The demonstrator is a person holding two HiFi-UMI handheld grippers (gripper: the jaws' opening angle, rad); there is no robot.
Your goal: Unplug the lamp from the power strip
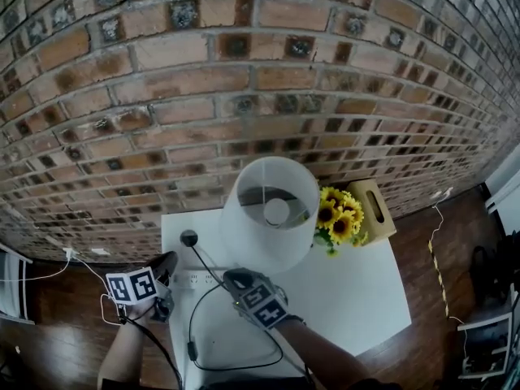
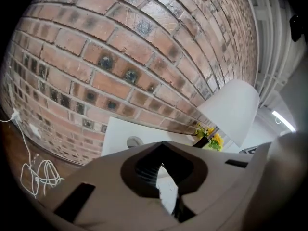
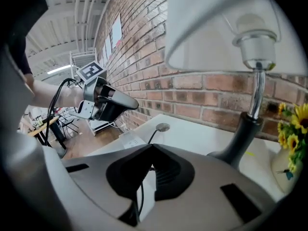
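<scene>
Sunflowers (image 1: 340, 215) crowd the lamp (image 1: 270, 214); cord (image 1: 192, 350) seemingly in right gripper (image 1: 237, 279).

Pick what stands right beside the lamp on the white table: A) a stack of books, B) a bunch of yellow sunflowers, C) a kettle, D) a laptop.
B: in the head view, yellow sunflowers stand just to the right of the lamp on the table; no books, kettle or laptop show.

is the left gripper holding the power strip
No, the left gripper hangs in the air, fingers shut and empty, clear of the power strip.
</scene>
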